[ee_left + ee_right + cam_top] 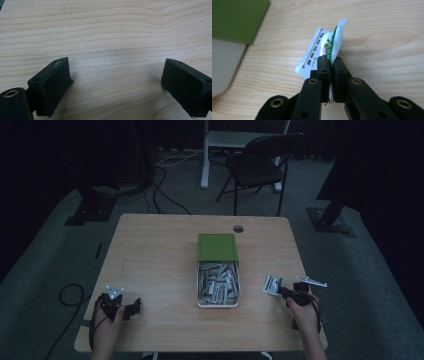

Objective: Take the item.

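Right tongs (pixel 331 60) clench a sachet (pixel 322 47) on edge, pointing away; left tongs (pixel 115 82) released

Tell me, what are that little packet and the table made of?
The packet in the right claw looks like thin glossy plastic or foil film: it shines and its edge crinkles. The table looks like pale wood or wood-look laminate, matte, with visible grain lines.

a: how are the grippers built?
b: the left gripper (pixel 115 85) is fitted with blocky black jaws; brass-ringed holes are set in the right gripper (pixel 330 65).
a: on top?
b: grey three-cornered plates are carried, black cables trailed.
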